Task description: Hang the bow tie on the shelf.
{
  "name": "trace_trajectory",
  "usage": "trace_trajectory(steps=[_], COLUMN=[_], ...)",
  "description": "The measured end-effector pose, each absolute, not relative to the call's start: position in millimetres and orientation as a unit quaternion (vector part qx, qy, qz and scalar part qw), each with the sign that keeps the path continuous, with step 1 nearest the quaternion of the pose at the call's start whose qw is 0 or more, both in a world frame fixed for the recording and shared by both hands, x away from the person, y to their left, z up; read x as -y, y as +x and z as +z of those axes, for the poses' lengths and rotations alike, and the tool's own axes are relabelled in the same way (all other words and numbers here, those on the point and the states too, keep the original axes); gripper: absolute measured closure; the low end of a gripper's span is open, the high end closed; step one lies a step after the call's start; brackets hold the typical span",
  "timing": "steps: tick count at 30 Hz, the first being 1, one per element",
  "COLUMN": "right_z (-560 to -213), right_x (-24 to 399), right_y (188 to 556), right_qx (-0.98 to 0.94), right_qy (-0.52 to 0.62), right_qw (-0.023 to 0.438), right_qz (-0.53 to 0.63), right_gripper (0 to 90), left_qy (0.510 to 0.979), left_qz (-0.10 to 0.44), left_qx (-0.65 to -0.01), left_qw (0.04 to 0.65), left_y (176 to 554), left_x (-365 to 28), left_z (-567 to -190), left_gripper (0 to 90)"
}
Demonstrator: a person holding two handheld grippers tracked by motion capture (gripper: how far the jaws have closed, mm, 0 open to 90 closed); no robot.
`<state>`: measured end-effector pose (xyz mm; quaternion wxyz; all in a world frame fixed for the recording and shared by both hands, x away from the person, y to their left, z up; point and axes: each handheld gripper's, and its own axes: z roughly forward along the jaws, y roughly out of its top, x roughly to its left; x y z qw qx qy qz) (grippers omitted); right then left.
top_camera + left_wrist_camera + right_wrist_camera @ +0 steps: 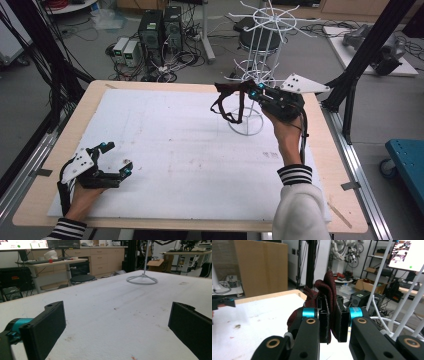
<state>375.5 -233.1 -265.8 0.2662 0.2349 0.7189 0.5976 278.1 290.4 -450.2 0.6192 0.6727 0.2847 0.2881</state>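
Note:
A dark red strap-like garment (231, 101) hangs in the air from my right gripper (254, 92), whose jaws are shut on its folded cloth (330, 287). It dangles just left of a white wire rack (260, 60) standing at the table's back right. In the right gripper view the rack's white rods (409, 302) rise close on the right. My left gripper (116, 157) rests low over the white mat (165, 150) near the front left, jaws wide apart with nothing between them. The rack's round base (142, 280) lies far ahead in the left gripper view.
The wooden table edge (50, 165) frames the mat. Black frame posts (365, 55) stand at the right, cables and computer boxes (155, 30) on the floor behind. A blue cart (407, 157) sits at the far right.

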Motion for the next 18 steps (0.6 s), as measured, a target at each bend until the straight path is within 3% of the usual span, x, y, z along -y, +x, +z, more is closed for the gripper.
trace_trajectory(steps=[18], right_z=[-266], right_x=[241], right_y=[389], right_qx=[-0.717], right_qy=[0.280], right_qw=[0.289], right_qz=[0.570], right_gripper=[84.7], left_qy=[0.667], left_qz=[0.291], left_qx=[-0.287], left_qw=[0.623], left_y=[277], left_x=[-291], left_z=[-451], left_gripper=[1.7])
